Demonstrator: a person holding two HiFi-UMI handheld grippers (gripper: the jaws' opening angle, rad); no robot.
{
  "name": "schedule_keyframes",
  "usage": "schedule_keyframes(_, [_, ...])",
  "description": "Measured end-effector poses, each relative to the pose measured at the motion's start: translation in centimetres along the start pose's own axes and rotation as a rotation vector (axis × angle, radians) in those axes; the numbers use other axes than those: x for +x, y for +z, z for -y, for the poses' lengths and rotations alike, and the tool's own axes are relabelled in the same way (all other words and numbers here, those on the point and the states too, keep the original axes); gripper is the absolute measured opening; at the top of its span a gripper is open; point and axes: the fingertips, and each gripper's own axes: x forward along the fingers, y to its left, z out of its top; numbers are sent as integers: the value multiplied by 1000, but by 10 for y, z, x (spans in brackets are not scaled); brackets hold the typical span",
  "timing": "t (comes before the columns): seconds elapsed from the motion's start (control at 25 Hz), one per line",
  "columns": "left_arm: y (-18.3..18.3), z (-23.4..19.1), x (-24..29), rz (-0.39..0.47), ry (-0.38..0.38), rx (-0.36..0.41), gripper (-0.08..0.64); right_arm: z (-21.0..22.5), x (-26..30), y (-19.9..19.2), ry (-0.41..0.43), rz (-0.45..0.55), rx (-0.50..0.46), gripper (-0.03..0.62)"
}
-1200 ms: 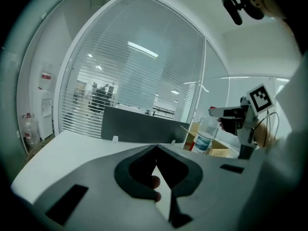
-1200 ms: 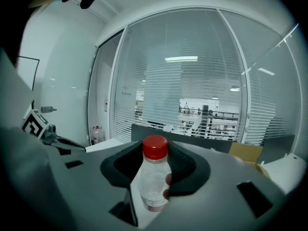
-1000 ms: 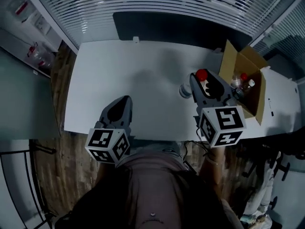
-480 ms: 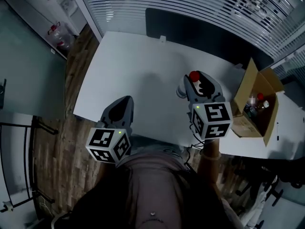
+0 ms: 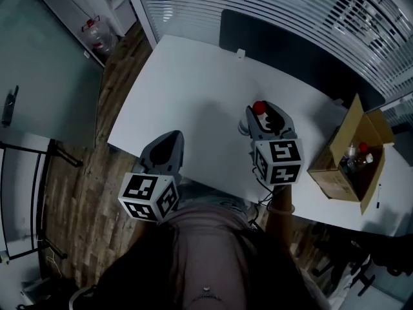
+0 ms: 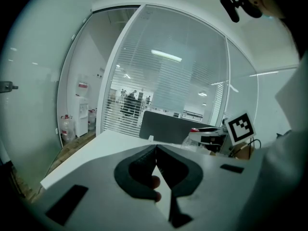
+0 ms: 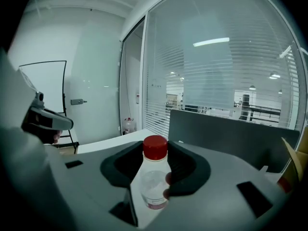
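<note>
A clear plastic bottle (image 7: 154,179) with a red cap (image 5: 259,107) stands upright between the jaws of my right gripper (image 7: 155,170), which is shut on it. In the head view that gripper (image 5: 261,113) hovers over the right-middle of the white table (image 5: 193,89). My left gripper (image 5: 169,137) hangs over the table's near edge, its jaws shut with nothing between them (image 6: 156,149). The left gripper view shows the right gripper's marker cube (image 6: 239,127) to the right. The left gripper (image 7: 45,121) shows at the left of the right gripper view.
An open cardboard box (image 5: 335,166) holding red-capped bottles (image 5: 356,155) sits at the table's right end. A dark partition panel (image 5: 290,50) runs along the far edge, with glass walls and blinds behind it. A water jug (image 5: 97,36) stands on the wooden floor at left.
The right gripper has carried the bottle leftward, away from the cardboard box. Both gripper views have swung left. The left gripper stays shut and empty.
</note>
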Motion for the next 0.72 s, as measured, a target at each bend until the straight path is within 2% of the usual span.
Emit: schedule_keyframes(0.72, [-5, -11, 4, -20, 22, -14, 9, -35, 33, -31, 120, -34, -8, 172])
